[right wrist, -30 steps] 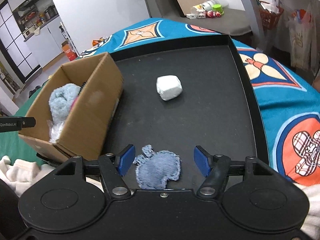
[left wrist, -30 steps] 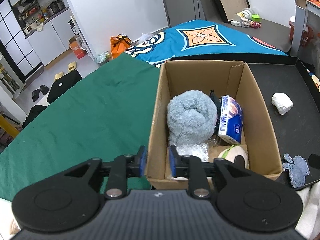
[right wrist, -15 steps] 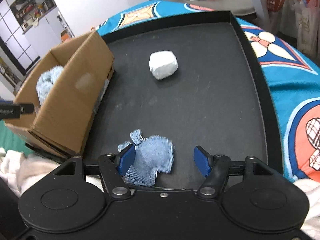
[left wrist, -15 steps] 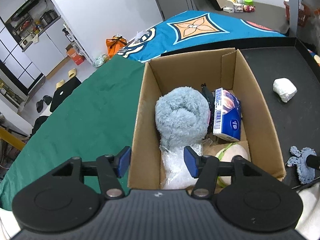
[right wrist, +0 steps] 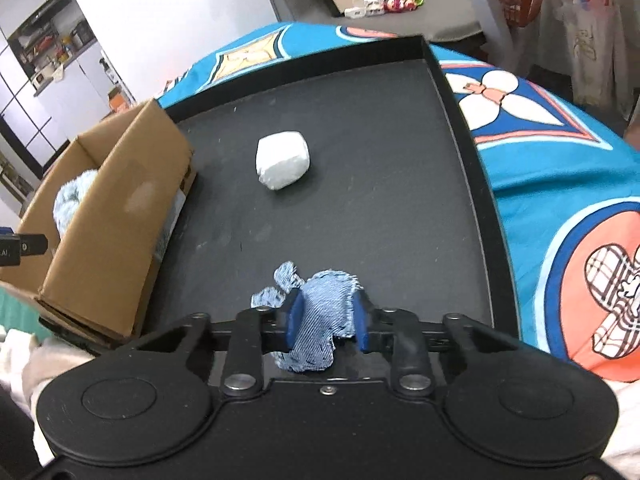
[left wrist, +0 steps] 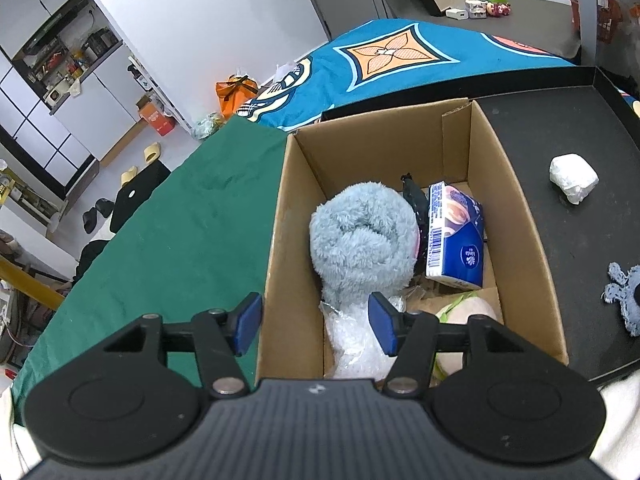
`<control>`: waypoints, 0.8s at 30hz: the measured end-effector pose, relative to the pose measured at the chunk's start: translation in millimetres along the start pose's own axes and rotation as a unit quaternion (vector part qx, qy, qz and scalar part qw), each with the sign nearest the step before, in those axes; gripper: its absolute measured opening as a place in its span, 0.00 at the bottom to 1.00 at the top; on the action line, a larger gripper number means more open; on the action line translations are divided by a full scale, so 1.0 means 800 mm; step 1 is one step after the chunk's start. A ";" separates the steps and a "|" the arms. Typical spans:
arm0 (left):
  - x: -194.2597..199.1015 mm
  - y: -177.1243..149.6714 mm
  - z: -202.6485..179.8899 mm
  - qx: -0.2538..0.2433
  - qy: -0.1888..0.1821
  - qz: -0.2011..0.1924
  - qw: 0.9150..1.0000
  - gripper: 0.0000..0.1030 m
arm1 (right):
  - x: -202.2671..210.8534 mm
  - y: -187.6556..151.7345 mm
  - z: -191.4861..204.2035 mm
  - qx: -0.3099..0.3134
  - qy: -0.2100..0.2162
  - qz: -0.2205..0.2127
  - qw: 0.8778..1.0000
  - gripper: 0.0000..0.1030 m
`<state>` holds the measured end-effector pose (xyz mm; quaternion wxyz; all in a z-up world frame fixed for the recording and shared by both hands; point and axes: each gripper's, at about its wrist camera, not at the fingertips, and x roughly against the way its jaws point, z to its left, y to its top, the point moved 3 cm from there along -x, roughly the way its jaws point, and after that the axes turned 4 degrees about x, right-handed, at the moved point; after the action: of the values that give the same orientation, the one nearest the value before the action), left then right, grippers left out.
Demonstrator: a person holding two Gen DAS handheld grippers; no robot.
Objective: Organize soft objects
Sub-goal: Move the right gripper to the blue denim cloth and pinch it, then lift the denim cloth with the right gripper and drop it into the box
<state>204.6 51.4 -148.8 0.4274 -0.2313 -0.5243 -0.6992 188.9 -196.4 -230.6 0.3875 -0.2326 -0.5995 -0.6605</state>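
R claw [right wrist: 326, 322] is clamped on the blue denim scrap [right wrist: 320, 312]; both blue pads press its sides, cloth bunched between them, frayed edges sticking out ahead and to the left of the pads. Scrap lies on the black tray [right wrist: 460, 128], near its close edge. White soft lump [right wrist: 282, 159] sits on the tray well ahead of the R claw, slightly left, apart from everything. Cardboard box [right wrist: 116, 216] stands ahead-left of the R claw, at the tray's left edge.

L claw [left wrist: 316, 322] has its fingers spread wide, holding nothing. It hovers over the near-left corner of the box [left wrist: 520, 216]: left pad outside the box wall, above the green cloth [left wrist: 160, 220]; right pad over the box interior. Just ahead of it in the box: fluffy blue-grey roll [left wrist: 364, 236], w/ clear bubble wrap [left wrist: 356, 344] below the right pad. To the right of the roll, a blue tissue pack [left wrist: 456, 236] on its side; a pale round item [left wrist: 468, 312] near the box's close-right corner, partly hidden by the claw. Can't tell what the dark thing behind the roll is.

Far right of the L claw, on the tray: white lump [left wrist: 573, 178] and part of the denim scrap [left wrist: 626, 296].
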 end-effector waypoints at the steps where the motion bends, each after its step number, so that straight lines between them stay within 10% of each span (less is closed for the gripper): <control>1: 0.002 0.001 0.000 0.000 -0.001 -0.002 1.000 0.55 | 0.002 0.001 0.000 0.000 -0.001 -0.004 1.000 0.18; 24: 0.029 0.002 0.025 0.025 -0.012 -0.025 0.999 0.55 | 0.050 0.042 0.015 0.016 -0.006 -0.077 0.997 0.07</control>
<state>191.1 61.6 -123.0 0.4088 -0.2159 -0.5522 -0.6938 189.5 -193.7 -177.1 0.3351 -0.1834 -0.6288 -0.6772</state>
